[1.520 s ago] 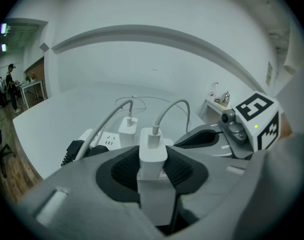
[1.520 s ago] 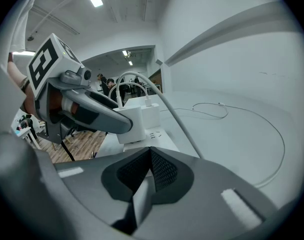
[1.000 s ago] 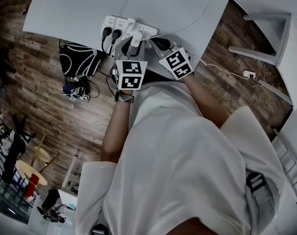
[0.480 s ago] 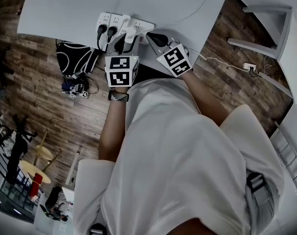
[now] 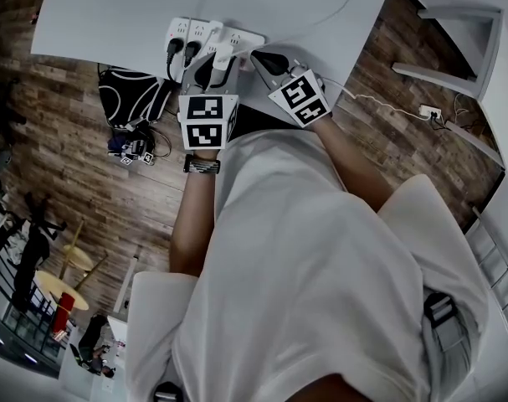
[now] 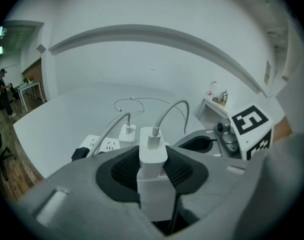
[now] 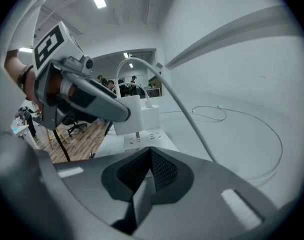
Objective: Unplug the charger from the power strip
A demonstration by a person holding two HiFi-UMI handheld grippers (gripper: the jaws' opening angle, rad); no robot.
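Note:
A white power strip [image 5: 187, 33] lies at the near edge of a white table [image 5: 111, 15]. My left gripper [image 5: 213, 67] is shut on a white charger [image 6: 153, 156], whose white cable arcs away over the table. In the right gripper view that charger [image 7: 127, 115] hangs just above the strip [image 7: 141, 139] with a prong showing below it. A second white charger [image 6: 126, 133] stays plugged in behind. My right gripper [image 5: 262, 59] is shut with nothing between its pads, its tips at the strip's near end [image 7: 149, 156].
Two black plugs [image 5: 180, 53] sit in the strip's left sockets. A loose white cable loop [image 6: 131, 104] lies on the table. A black bag [image 5: 132, 99] and a small socket block [image 5: 427, 111] rest on the wooden floor. White furniture [image 5: 454, 32] stands at right.
My left gripper has rolled slightly with the charger in it. The right gripper has kept still.

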